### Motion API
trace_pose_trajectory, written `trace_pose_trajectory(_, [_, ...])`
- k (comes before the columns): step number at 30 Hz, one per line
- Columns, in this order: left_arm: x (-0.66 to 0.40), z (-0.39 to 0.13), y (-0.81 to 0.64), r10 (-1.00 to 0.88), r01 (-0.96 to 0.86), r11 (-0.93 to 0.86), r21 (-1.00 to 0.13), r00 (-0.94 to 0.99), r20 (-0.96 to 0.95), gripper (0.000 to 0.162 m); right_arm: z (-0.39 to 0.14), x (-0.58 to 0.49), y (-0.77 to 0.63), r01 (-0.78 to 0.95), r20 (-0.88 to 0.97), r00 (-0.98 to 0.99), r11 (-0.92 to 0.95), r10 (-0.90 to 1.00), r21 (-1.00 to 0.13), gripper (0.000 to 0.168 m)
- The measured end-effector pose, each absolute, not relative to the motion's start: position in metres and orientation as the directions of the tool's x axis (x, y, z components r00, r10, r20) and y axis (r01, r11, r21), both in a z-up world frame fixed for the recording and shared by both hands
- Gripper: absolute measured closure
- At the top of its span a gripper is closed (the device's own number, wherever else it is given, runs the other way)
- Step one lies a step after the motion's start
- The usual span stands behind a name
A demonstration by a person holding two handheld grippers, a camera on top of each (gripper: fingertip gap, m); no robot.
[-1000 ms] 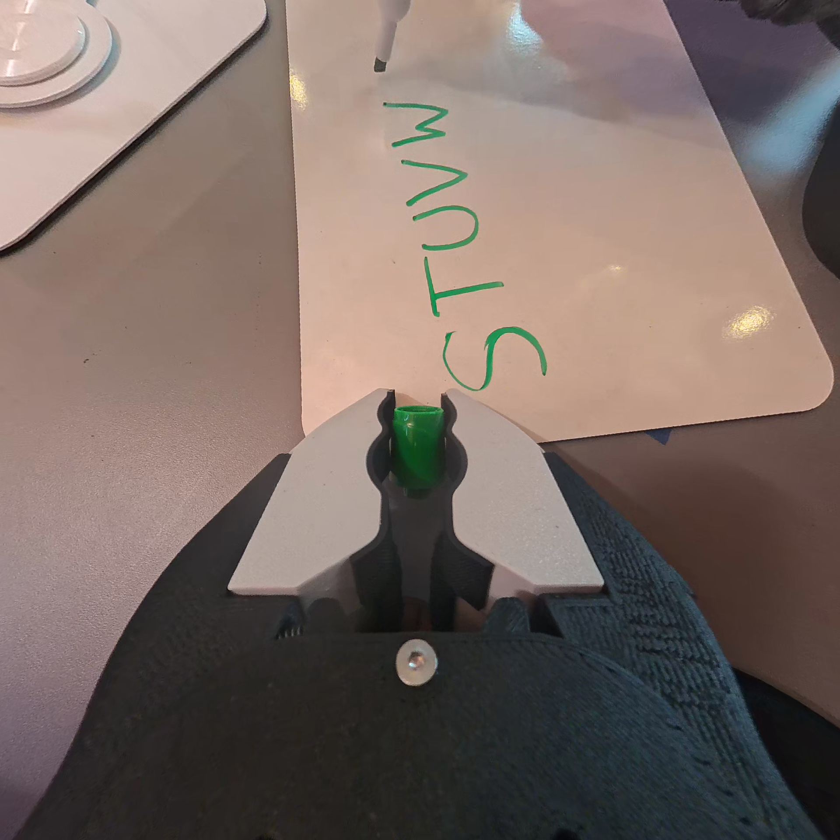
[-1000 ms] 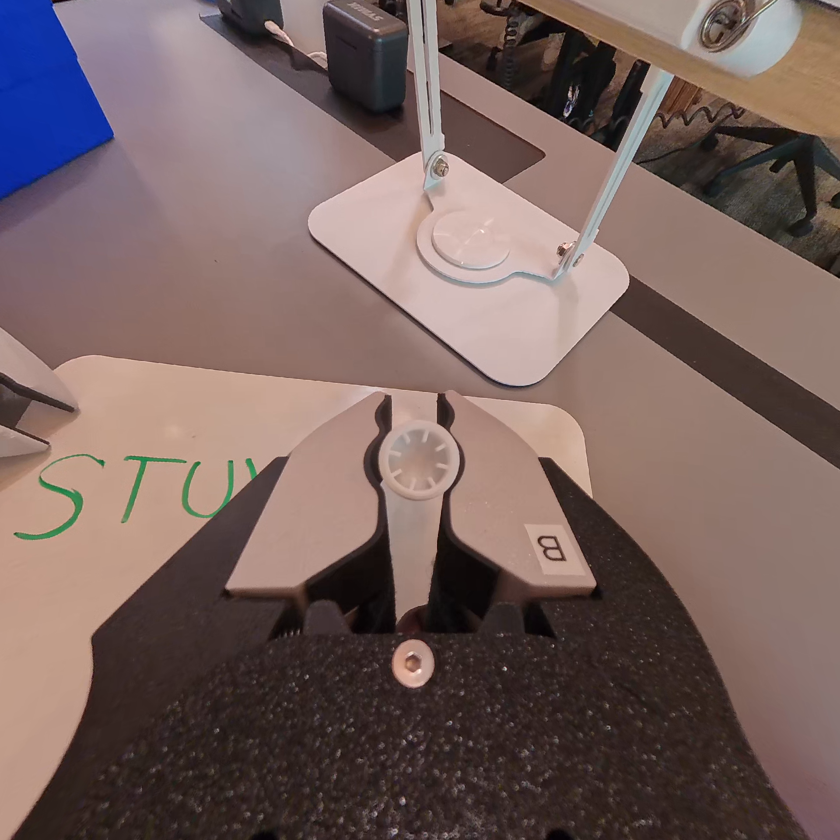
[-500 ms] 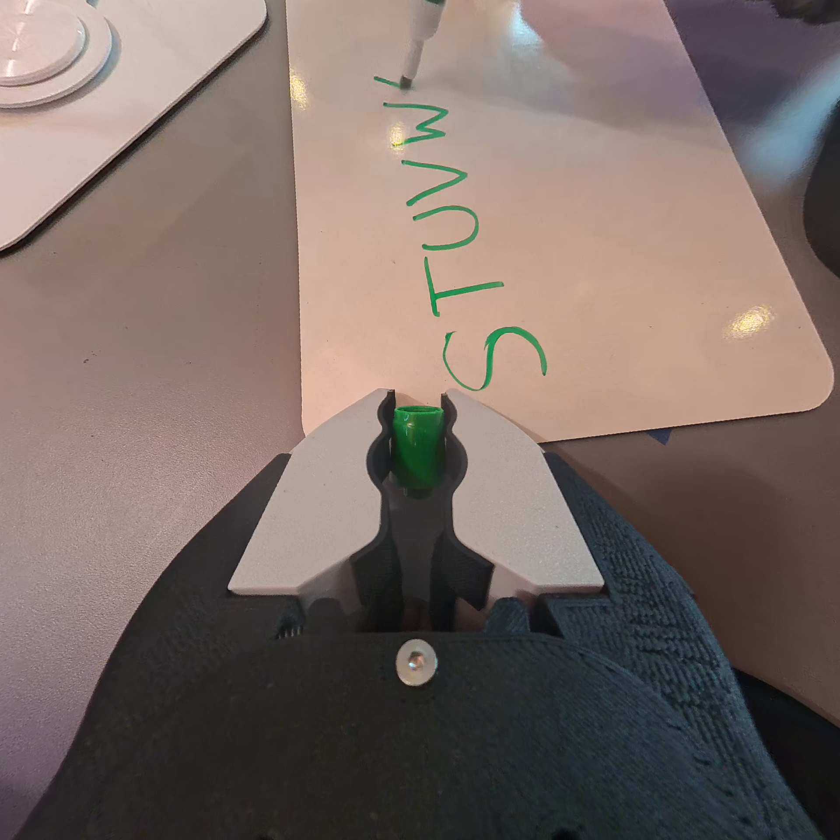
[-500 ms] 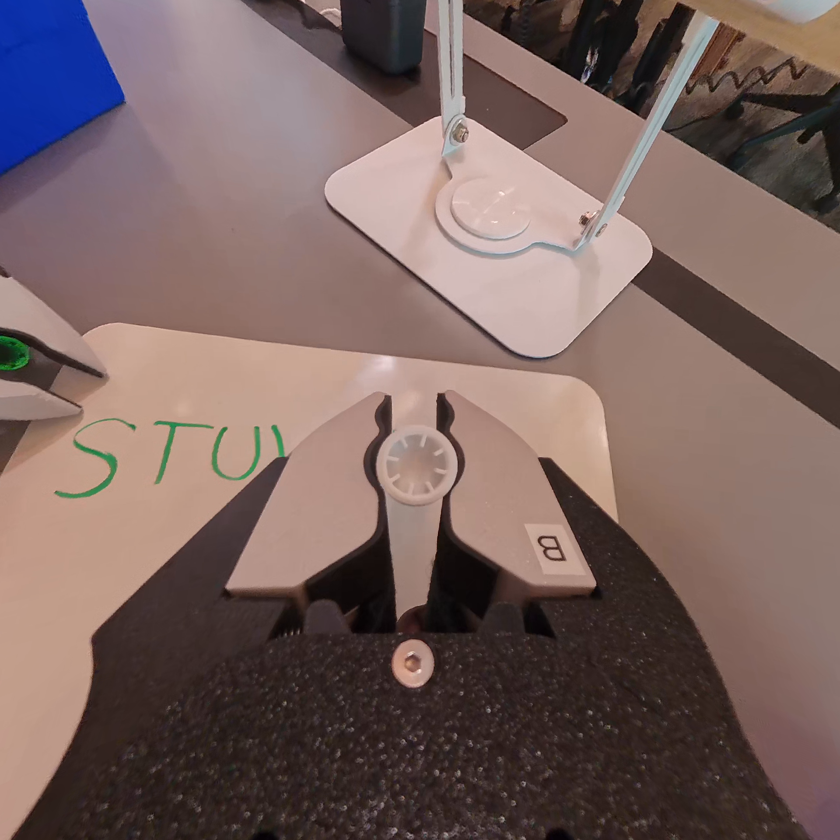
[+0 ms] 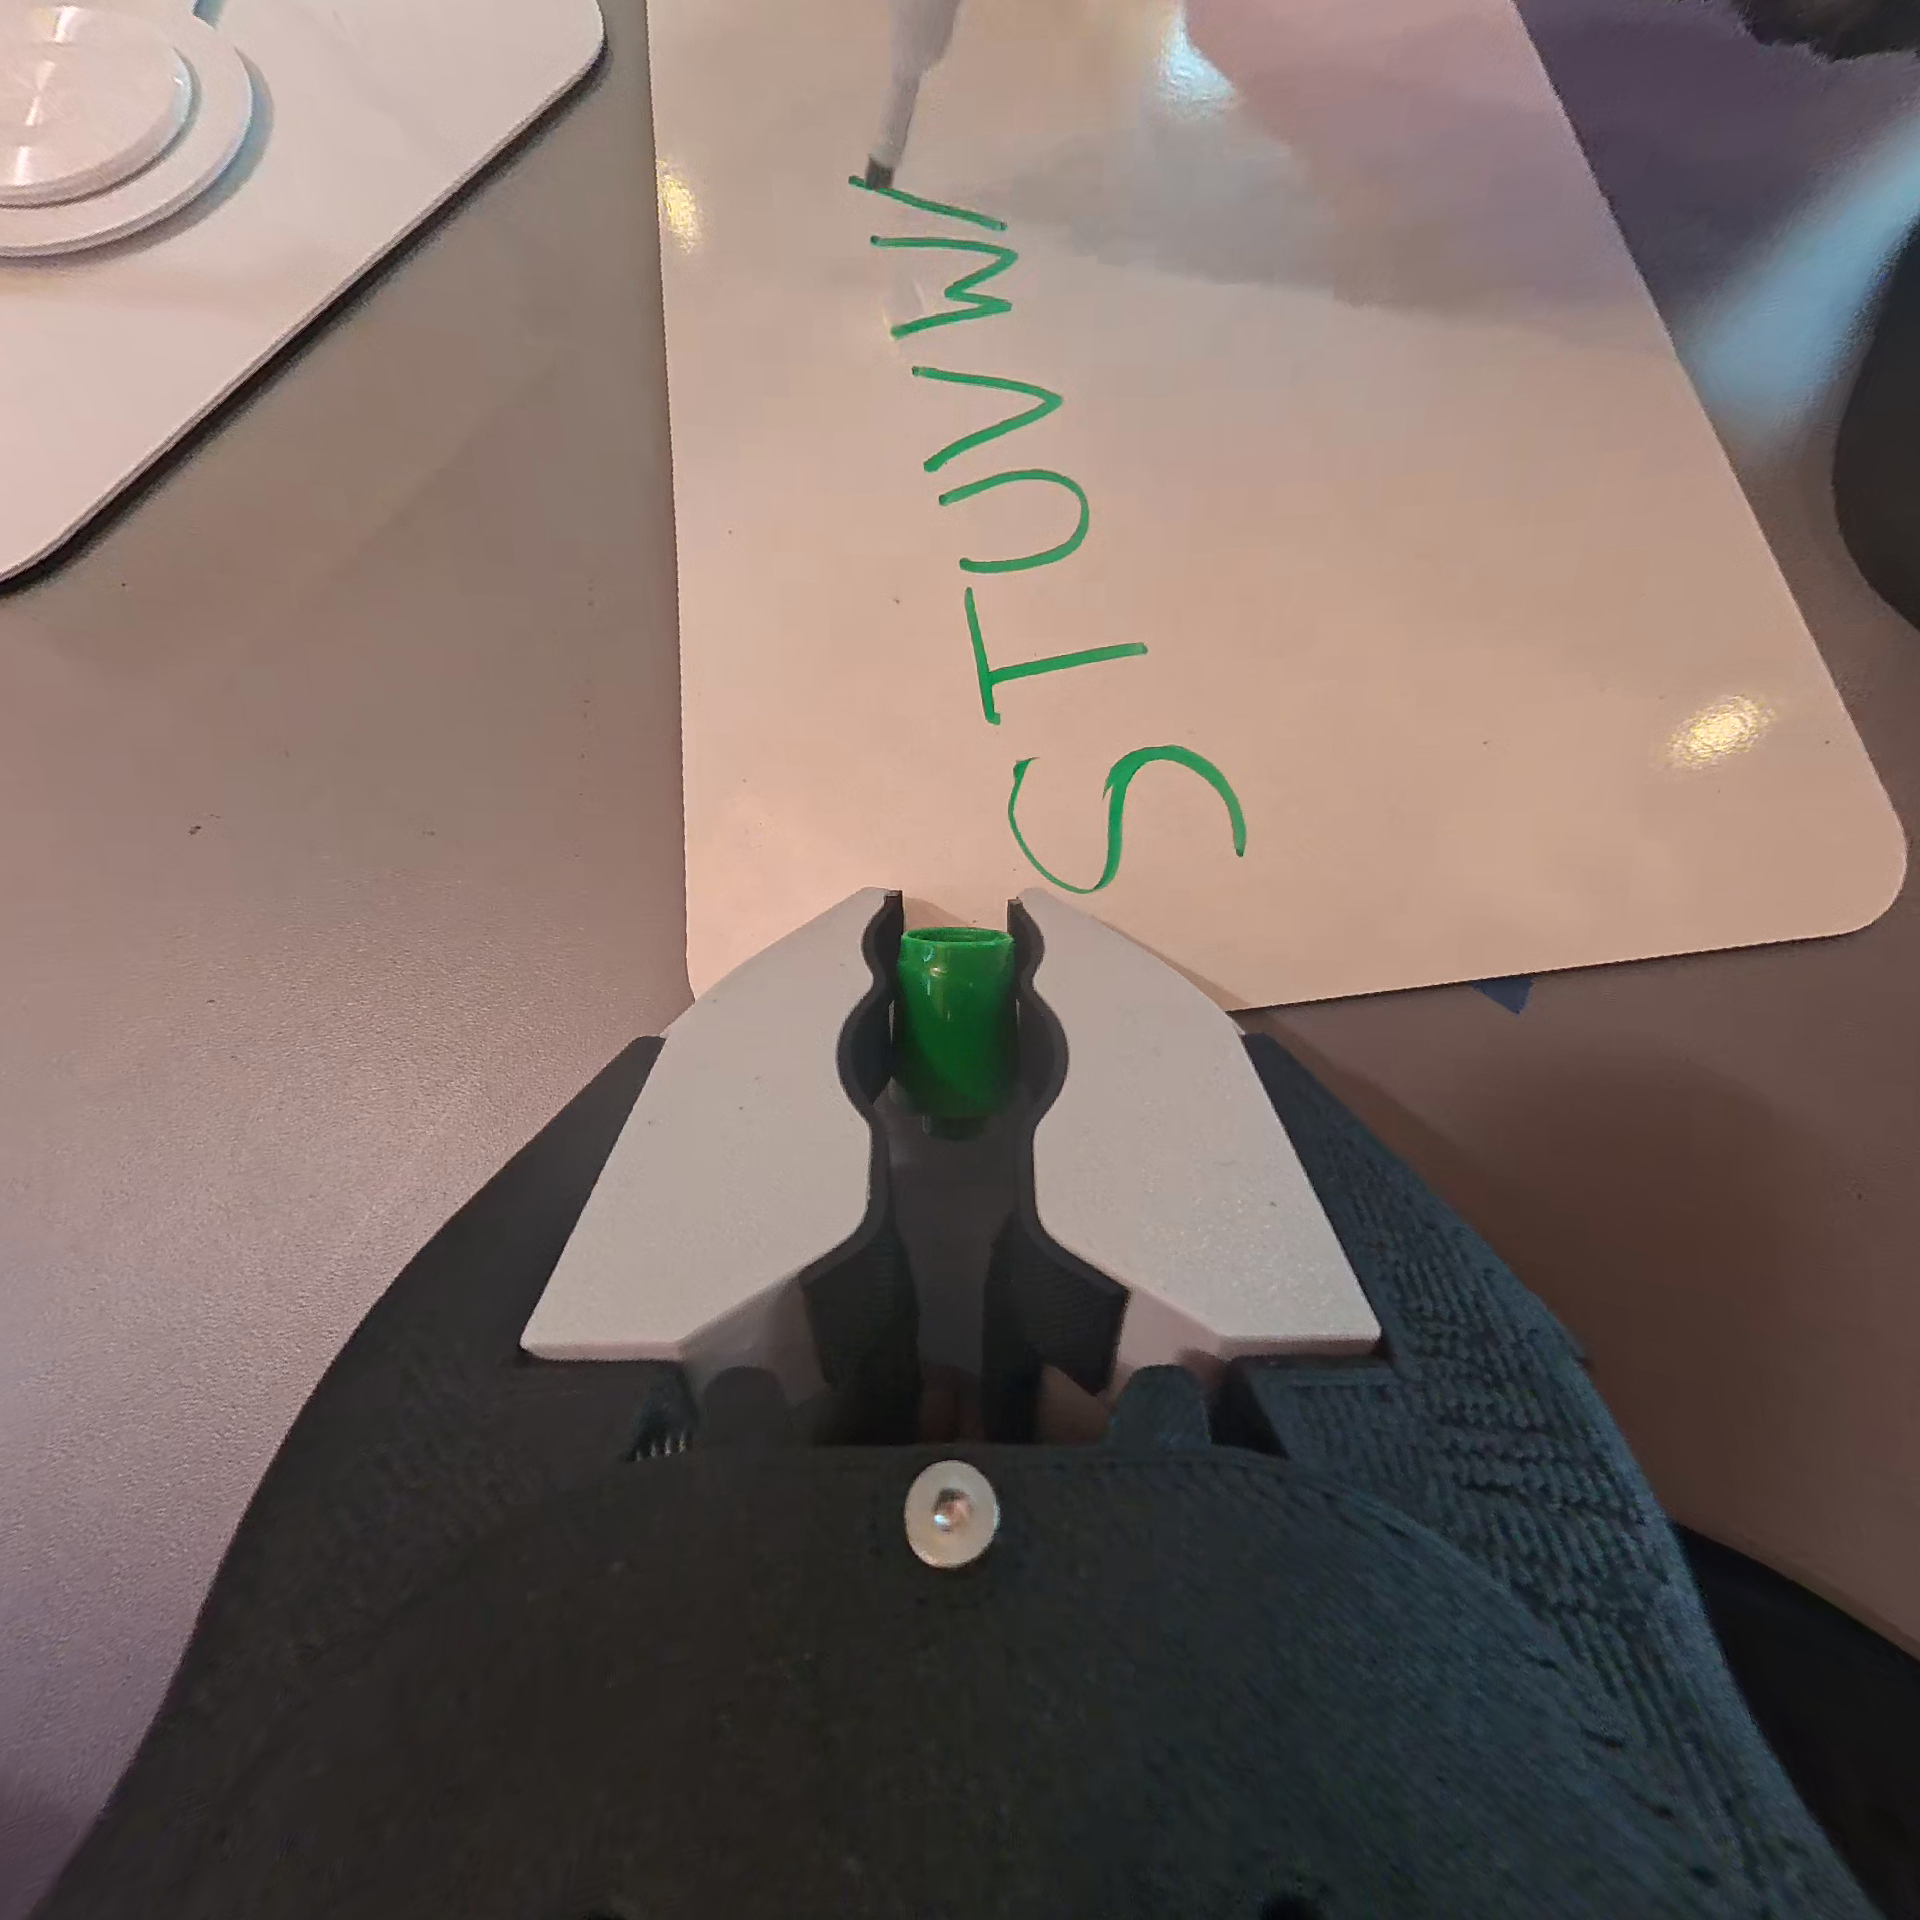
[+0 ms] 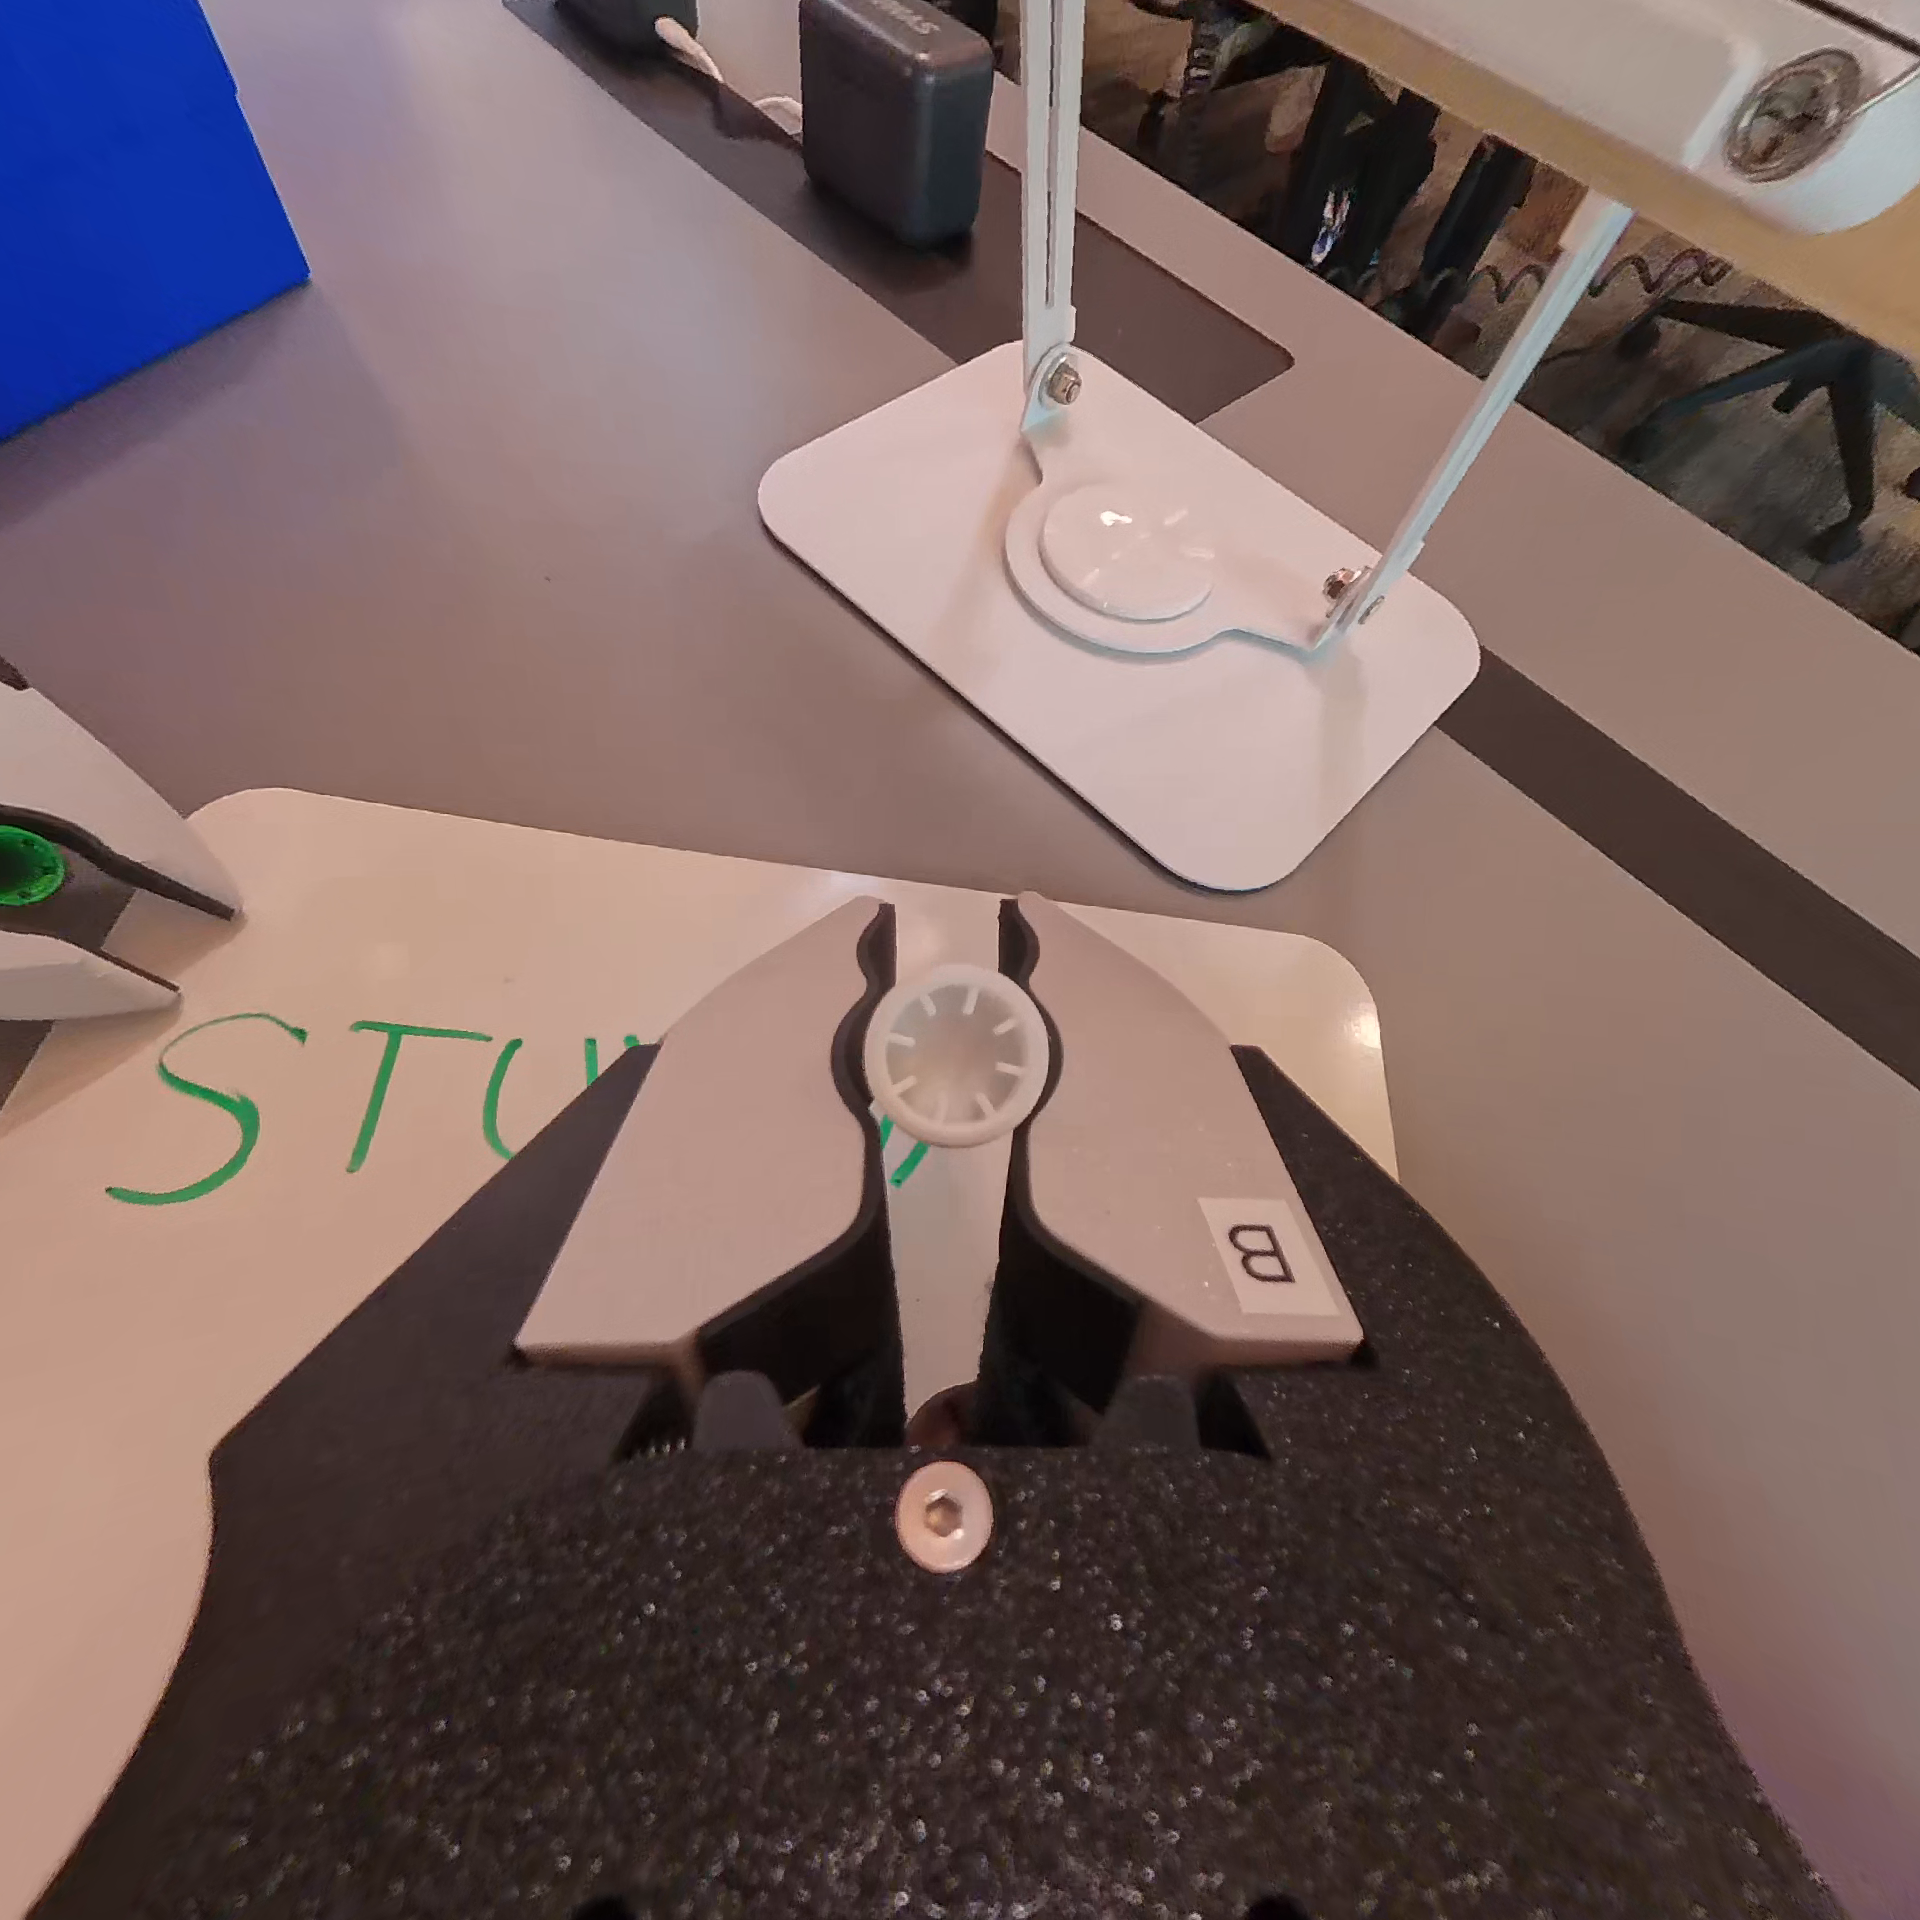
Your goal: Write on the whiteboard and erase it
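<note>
At the left of the left wrist view, the white plate of a lamp base [image 5: 260, 208] lies on the grey bench [image 5: 343, 727]. Right of it the whiteboard [image 5: 1403, 623] lies flat, a row of green letters [image 5: 1039, 499] running up its middle. At the centre of the frame the left hand-held gripper [image 5: 956, 925] is clamped on a green marker cap [image 5: 954, 1023]. At the top of the frame the marker tip [image 5: 883, 166] touches the board at the end of a fresh stroke.

In the right wrist view, the left hand-held gripper shows at the left edge beside the first letter. At the centre the right hand-held gripper [image 6: 948, 920] is clamped around the white marker [image 6: 951, 1070], its round butt end facing the camera.

The marker looks light, stiff and smooth, so it could slip or twist under writing pressure; a firm hold across the barrel, as here, seems soundest. The board appears thin, glossy and liable to slide. No eraser is in view.
</note>
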State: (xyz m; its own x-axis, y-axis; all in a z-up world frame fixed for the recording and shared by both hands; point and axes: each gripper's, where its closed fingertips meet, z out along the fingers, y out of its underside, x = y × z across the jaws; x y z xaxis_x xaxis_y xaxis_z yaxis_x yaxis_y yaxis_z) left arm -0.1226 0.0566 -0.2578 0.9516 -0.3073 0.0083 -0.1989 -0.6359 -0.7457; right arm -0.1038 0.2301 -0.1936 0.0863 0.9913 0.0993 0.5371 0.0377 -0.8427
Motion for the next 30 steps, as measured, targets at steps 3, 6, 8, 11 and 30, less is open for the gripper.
trace_pose_trajectory(3, [-0.122, -0.258, 0.056, -0.308, -0.199, -0.636, -0.746, 0.951, 0.009, 0.142, -0.200, -0.105, 0.231, 0.558, 0.110, 0.084, 0.045, 0.990, -0.829, 0.148])
trace_pose_trajectory(6, [-0.122, -0.258, 0.056, -0.309, -0.199, -0.636, -0.746, 0.951, 0.009, 0.142, -0.201, -0.098, 0.235, 0.574, 0.104, 0.099, 0.029, 0.990, -0.819, 0.148])
trace_pose_trajectory(8, [-0.122, -0.258, 0.056, -0.308, -0.199, -0.636, -0.746, 0.951, 0.010, 0.142, -0.202, -0.089, 0.240, 0.588, 0.108, 0.114, 0.021, 0.988, -0.809, 0.148])
trace_pose_trajectory(11, [-0.122, -0.257, 0.056, -0.309, -0.200, -0.636, -0.746, 0.951, 0.008, 0.142, -0.202, -0.076, 0.246, 0.598, 0.107, 0.137, 0.004, 0.985, -0.801, 0.148])
trace_pose_trajectory(30, [-0.122, -0.257, 0.056, -0.313, -0.215, -0.629, -0.748, 0.950, -0.009, 0.142, -0.175, -0.077, 0.237, 0.444, 0.051, 0.167, -0.028, 0.985, -0.896, 0.148])
